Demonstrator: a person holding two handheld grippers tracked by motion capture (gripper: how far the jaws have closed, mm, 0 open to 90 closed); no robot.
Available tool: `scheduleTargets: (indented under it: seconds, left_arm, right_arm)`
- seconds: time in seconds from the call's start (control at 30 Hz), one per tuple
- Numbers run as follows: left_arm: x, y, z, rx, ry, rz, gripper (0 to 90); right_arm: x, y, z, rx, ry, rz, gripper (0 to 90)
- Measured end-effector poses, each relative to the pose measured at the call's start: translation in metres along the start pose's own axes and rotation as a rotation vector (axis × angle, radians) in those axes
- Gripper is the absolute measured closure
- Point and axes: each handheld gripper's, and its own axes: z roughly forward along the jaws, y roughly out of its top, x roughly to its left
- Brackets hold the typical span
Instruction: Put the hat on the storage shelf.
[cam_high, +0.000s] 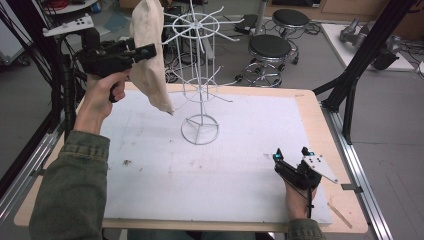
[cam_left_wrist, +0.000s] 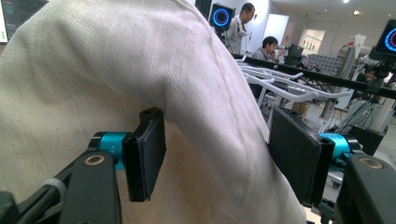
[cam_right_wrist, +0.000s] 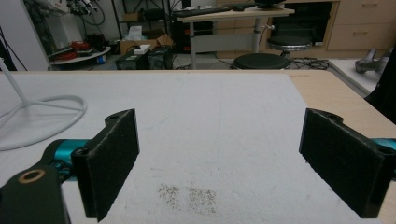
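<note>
**Cloth bag at the wire rack, far left of the desk**

The cloth bag (cam_high: 148, 52) is plain cream canvas with a fine woven grain and soft folds. It hangs up in the air at the far left, above the desk, its lower corner drooping to a point just left of the white wire rack (cam_high: 200, 75). Its top sits level with the rack's upper ring of hooks; whether it hangs on a hook I cannot tell.

The desk (cam_high: 310, 107) is pale wood covered by a white mat (cam_high: 215, 170), scuffed and speckled with a few dark crumbs. The rack stands on its round base at the far middle of the mat. Beyond the desk are black stools (cam_high: 270, 47), cables on a grey floor, and black frame posts.

My left hand-held gripper (cam_high: 142, 52) is raised, held level and pointing right, my sleeve reaching in from the near left. Its jaws straddle a fold of the bag; the right pad meets the cloth, the left one stands clear, so the grip is loose. My right hand-held gripper (cam_high: 291, 154) rests low at the near right of the mat, jaws wide apart with nothing between them.
</note>
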Motion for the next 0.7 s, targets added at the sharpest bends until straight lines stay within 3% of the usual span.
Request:
scheduleTargets:
  seconds: [0.7]
  left_arm:
    - [0.015,-0.029,-0.041,-0.064,0.084,-0.027,31.5]
  right_arm:
    - [0.0,0.0,-0.001,0.0,-0.004,-0.011,11.1]
